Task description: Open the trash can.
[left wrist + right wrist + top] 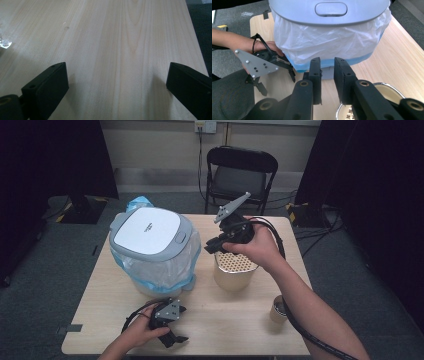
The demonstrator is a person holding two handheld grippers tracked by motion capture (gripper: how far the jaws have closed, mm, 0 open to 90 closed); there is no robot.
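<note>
high view: right gripper above the perforated canister, left gripper resting at the near edge

nearest the person, the left gripper (172,332) lies on the pale wooden table (230,320), its grey three-cornered plate facing up and its jaws pointing toward the near right corner. in the left gripper view the two black jaws stand wide apart over bare wood, released, with nothing between them.

a small tan cardboard tube (278,309) stands upright near the right edge, partly behind the right forearm.

farther in, a round cream canister with a perforated top (235,269) stands upright, long axis vertical, right of the table's middle. the right gripper (214,246) hovers just above it, jaws pointing left toward the bin. in the right gripper view the jaws are nearly together with only a narrow slit between them, clenched on nothing visible, and the canister's rim (387,87) sits below them.

left of the canister stands a white bin with a grey lid, lined with a clear and blue plastic bag (152,252). a small dark mark on the lid is too small to read.

beyond the table stands a black folding chair (240,175).
</note>
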